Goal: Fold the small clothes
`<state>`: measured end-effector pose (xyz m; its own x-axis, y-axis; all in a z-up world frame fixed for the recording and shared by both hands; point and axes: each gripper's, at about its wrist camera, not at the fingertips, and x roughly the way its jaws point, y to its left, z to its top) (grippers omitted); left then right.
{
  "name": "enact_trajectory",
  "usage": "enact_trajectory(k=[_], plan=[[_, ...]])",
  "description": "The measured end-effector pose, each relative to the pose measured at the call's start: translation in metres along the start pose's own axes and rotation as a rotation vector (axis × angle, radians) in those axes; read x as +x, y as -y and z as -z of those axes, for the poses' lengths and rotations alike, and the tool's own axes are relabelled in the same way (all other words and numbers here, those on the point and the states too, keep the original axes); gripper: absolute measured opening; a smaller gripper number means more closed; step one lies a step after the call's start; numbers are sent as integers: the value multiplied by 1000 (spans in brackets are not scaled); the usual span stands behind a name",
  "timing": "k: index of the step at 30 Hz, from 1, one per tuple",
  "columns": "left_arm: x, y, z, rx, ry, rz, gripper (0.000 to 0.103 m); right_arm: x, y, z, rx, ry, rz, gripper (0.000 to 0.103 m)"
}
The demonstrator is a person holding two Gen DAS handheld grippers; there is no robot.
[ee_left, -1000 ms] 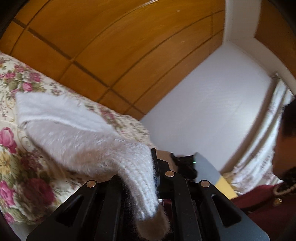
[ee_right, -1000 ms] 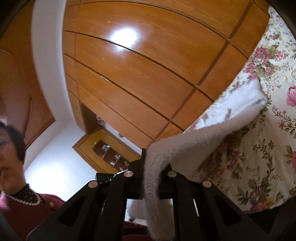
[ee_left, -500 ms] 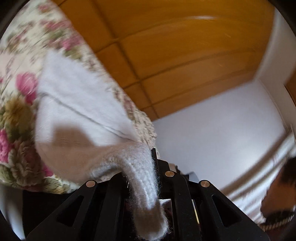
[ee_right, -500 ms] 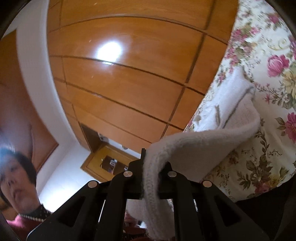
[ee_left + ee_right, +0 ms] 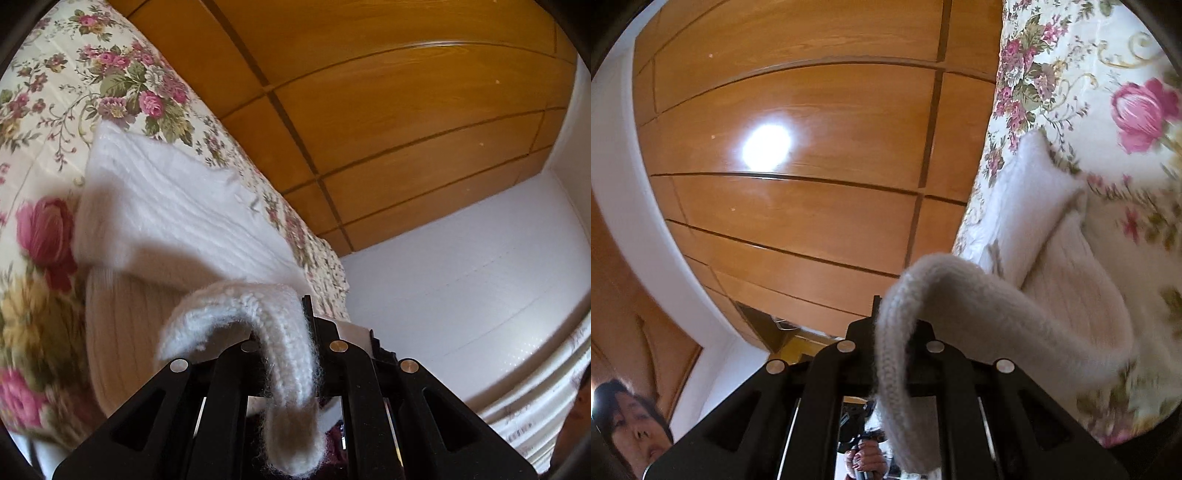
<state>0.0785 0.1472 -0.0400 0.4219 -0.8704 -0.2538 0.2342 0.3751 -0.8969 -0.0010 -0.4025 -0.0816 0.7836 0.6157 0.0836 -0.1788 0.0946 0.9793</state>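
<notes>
So the white knit garment [image 5: 177, 206] is pinched at both ends right now. One fuzzy ribbed edge runs straight down between the jaws of the left gripper [image 5: 295, 369], which are clamped tight on it, and a bit of the knit flops out over the left jaw. From there the rest stretches forward and to the left of the jaws, with the far part lying on the floral bedspread [image 5: 48, 122] and a fold doubled over on itself.

Same deal on the other side: the right gripper [image 5: 890, 362] has its jaws squeezed narrow on another edge of the knit [image 5: 1034, 229], and the fabric arcs up and away to the right of the jaws onto the bedspread [image 5: 1089, 55].

Beyond both jaws there's a wood-panelled wall [image 5: 388, 110]. A person's hand [image 5: 866, 458] shows below the right jaws.
</notes>
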Motion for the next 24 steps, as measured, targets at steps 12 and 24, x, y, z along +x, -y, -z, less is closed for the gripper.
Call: enact_trajectory(k=[12, 24], plan=[[44, -41, -50, -34, 10, -152, 5, 65, 46, -45, 123, 25, 176, 10], [51, -57, -64, 6, 192, -216, 78, 71, 76, -68, 22, 131, 292, 27]])
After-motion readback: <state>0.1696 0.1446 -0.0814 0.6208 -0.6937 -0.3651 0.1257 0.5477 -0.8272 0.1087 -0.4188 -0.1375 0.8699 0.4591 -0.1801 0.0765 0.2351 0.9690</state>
